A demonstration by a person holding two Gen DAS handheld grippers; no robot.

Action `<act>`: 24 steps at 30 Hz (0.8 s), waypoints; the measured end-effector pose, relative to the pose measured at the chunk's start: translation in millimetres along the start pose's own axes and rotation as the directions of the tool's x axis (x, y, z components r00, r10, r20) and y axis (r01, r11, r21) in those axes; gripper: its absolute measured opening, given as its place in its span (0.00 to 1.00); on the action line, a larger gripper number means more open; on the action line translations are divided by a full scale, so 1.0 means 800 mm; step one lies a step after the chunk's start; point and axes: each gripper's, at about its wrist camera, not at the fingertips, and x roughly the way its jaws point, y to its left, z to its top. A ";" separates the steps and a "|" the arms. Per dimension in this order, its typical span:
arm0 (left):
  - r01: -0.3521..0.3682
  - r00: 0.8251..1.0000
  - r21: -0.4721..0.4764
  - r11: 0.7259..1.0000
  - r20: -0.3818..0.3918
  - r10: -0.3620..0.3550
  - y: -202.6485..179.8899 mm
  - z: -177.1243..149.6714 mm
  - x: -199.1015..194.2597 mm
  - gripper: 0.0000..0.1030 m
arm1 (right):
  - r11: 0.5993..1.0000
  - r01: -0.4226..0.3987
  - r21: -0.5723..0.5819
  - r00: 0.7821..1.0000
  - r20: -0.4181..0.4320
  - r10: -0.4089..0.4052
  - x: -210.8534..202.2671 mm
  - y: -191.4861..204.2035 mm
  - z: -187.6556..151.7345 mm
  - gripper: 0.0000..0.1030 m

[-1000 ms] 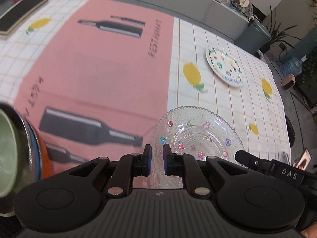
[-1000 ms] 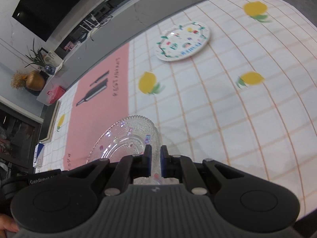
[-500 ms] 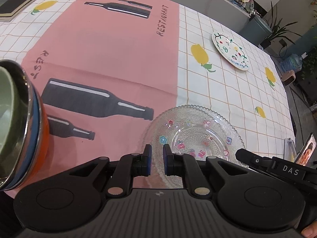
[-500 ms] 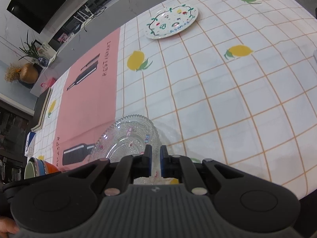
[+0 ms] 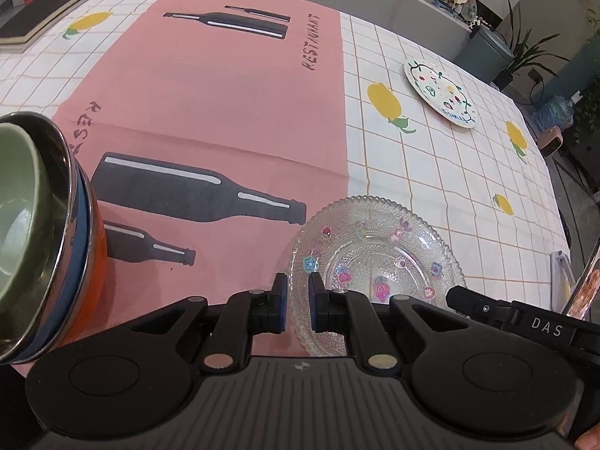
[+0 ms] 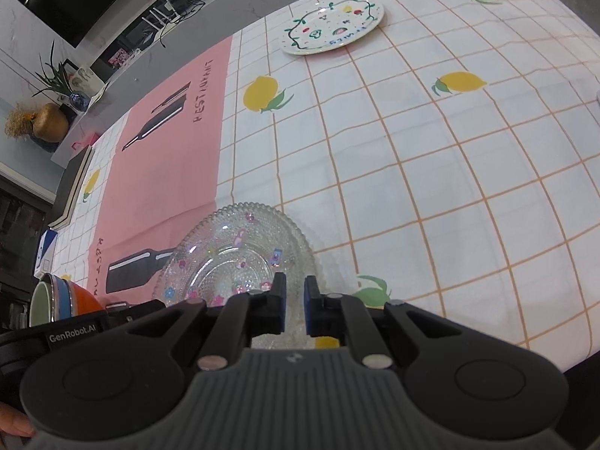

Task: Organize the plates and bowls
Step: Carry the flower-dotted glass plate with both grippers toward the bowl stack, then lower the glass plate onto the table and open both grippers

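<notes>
Left wrist view
Plates: two. A clear glass plate (image 5: 375, 262) with small stickers sits lower centre; a white painted plate (image 5: 442, 93) lies upper right, well apart from it.
Bowls: one nested stack of bowls (image 5: 41, 232) at the left edge, green innermost, then metal, blue, orange; four rims countable.
Cut off: the stack runs out of frame at left; the glass plate's near rim is hidden behind the gripper body.
Left gripper (image 5: 298, 303): tilted steeply down over the tablecloth (image 5: 225, 105); its blue pads pinch the glass plate's left rim.
Other tool: the right gripper's black body enters at lower right.

Right wrist view
Plates: the same two, glass plate (image 6: 236, 258) lower centre, painted plate (image 6: 333, 26) at top.
Bowls: the stack (image 6: 60, 300) at lower left, partly behind the left gripper's body.
Right gripper (image 6: 294, 307): angled down, pads nearly together on the glass plate's near right rim.
Hard to tell: whether the plate rests on the cloth or is lifted.
Hand: a fingertip (image 6: 15, 422) shows at the lower left corner.
</notes>
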 end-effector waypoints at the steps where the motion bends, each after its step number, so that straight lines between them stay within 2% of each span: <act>1: -0.007 1.000 0.009 1.000 0.003 0.007 -0.001 -0.001 0.000 0.12 | 1.000 0.009 -0.017 1.000 0.006 -0.009 0.000 0.003 -0.001 0.08; 12: -0.018 1.000 0.036 0.999 0.018 0.018 -0.002 -0.008 0.004 0.12 | 0.987 0.081 -0.139 0.996 0.060 -0.073 0.001 0.021 -0.011 0.09; 16: -0.017 1.000 0.052 0.998 0.021 0.016 -0.005 -0.009 0.003 0.11 | 0.968 0.141 -0.205 0.988 0.086 -0.126 0.002 0.030 -0.016 0.08; 21: -0.025 0.999 0.073 0.997 0.029 0.023 -0.007 -0.011 0.003 0.12 | 0.966 0.147 -0.212 0.987 0.091 -0.130 0.002 0.030 -0.017 0.08; 24: -0.043 0.998 0.126 0.991 0.043 0.038 -0.013 -0.013 0.004 0.14 | 0.966 0.146 -0.213 0.987 0.091 -0.129 0.003 0.029 -0.018 0.09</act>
